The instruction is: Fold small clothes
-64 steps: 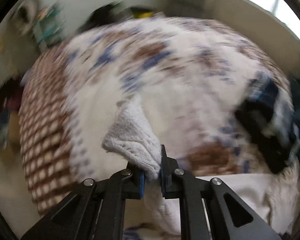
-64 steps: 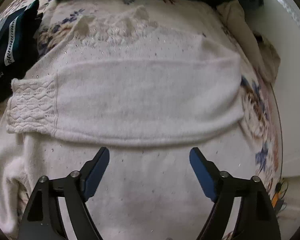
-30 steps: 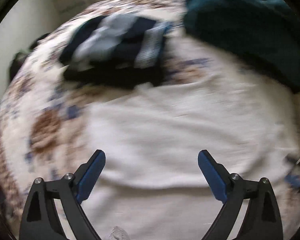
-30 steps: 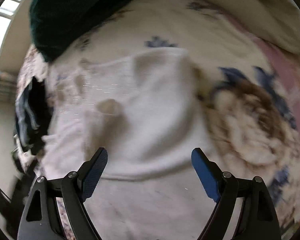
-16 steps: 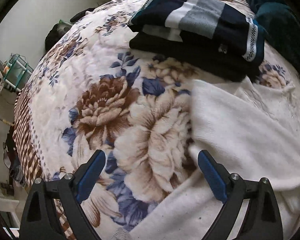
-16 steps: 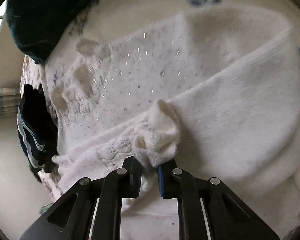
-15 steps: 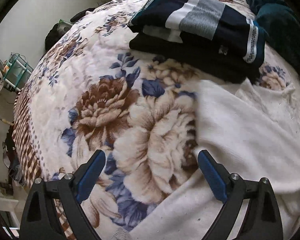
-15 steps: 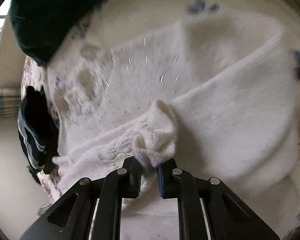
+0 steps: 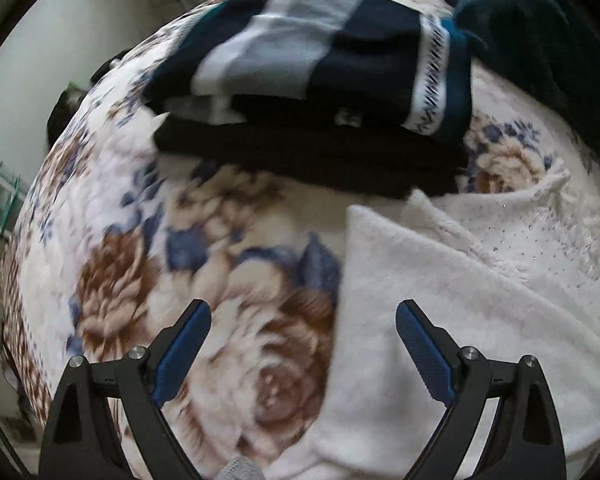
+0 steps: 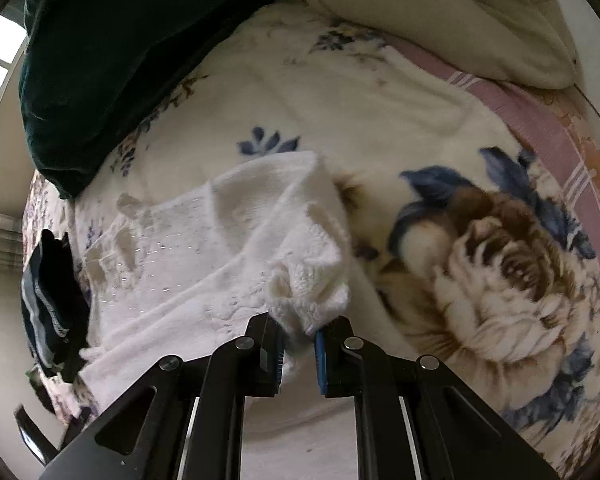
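Folding the white sweater [image 10: 204, 256] is mid-step, I judge: my right gripper [image 10: 298, 338] has its jaws pinched on the lacy cuff [image 10: 308, 292], lifted off the floral blanket [image 10: 480, 280], while my left gripper [image 9: 302, 350] hangs with jaws spread wide and empty over the sweater's left edge [image 9: 352, 280], straddling it. Next I should carry the cuff across the body, toward nine o'clock in the right view, and have the left pinch that edge. A folded dark stack [image 9: 320, 80] sits at twelve o'clock just beyond the sweater's upper corner; a dark green bundle [image 10: 120, 48] lies at eleven, so the fold has little room upward.
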Demonstrator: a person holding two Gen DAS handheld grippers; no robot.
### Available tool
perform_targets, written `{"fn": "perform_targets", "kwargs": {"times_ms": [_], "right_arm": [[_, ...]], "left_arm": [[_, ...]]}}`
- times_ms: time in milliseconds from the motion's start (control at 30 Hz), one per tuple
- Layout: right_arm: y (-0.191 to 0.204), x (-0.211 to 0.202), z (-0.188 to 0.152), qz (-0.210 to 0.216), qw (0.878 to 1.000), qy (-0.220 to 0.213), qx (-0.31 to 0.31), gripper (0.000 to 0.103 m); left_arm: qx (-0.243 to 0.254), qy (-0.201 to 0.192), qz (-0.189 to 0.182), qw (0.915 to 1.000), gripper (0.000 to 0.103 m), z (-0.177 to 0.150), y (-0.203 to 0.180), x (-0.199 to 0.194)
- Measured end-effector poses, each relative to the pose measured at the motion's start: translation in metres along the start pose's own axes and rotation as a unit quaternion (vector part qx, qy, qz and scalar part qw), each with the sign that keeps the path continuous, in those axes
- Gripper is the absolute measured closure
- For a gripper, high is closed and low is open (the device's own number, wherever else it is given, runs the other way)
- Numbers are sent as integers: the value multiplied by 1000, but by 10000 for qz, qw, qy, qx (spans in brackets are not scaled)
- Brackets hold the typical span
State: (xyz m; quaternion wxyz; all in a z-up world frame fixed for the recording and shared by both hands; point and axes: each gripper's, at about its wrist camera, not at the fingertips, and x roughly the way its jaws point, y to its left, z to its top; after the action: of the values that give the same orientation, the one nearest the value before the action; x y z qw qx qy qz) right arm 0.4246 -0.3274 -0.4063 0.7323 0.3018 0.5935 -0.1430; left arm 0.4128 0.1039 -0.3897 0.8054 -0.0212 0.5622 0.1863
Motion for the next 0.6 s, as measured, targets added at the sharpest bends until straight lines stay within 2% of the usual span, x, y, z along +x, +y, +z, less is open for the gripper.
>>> {"fn": "perform_targets", "kwargs": {"times_ms": [33, 67, 100, 133, 233, 300, 333, 367, 400, 433, 467, 533, 600], "right_arm": [[2, 6, -1, -54, 9998, 186, -108, 75], [1, 10, -1, -221, 9988, 410, -168, 51], [-2, 8, -2, -245, 9986, 435, -159, 41], [-6, -1, -2, -177, 9993, 292, -131, 38], [-14, -21, -2, -177, 9998, -5, -43, 38], [-20, -20, 0, -14, 9999, 98, 101, 38], [-22, -10, 0, -7, 9995, 306, 121, 38], [-22, -4, -1, -21, 9990, 430, 127, 40], [-22, 3, -2, 33, 9985, 540, 98, 47], [-18, 10, -3, -60, 9982, 588, -31, 81], [-15, 14, -3, -232, 9982, 531, -176, 94], [-8, 26, -4, -560, 9954, 555, -548, 94], [-12, 38, -2, -477, 9933, 935, -489, 94]], "left_arm": [[100, 19, 10, 9999, 8, 2, -5, 4], [167, 17, 19, 9999, 8, 4, -9, 5], [217, 9, 25, 9998, 8, 4, -11, 5], [268, 3, 22, 9996, 8, 4, -14, 6], [387, -28, 26, 9992, 8, 0, -18, 5], [474, -5, 102, 9988, 8, -3, -22, 9], [494, 12, 109, 9987, 8, -4, -22, 11], [533, 38, 149, 9985, 8, -5, -23, 13], [599, 93, 207, 9979, 8, -7, -25, 17], [641, 151, 186, 9977, 8, -7, -25, 21], [665, 217, 124, 9975, 8, -7, -25, 26], [650, 236, 72, 9976, 6, -6, -23, 29], [686, 191, 103, 9974, 6, -3, -24, 19]]}}
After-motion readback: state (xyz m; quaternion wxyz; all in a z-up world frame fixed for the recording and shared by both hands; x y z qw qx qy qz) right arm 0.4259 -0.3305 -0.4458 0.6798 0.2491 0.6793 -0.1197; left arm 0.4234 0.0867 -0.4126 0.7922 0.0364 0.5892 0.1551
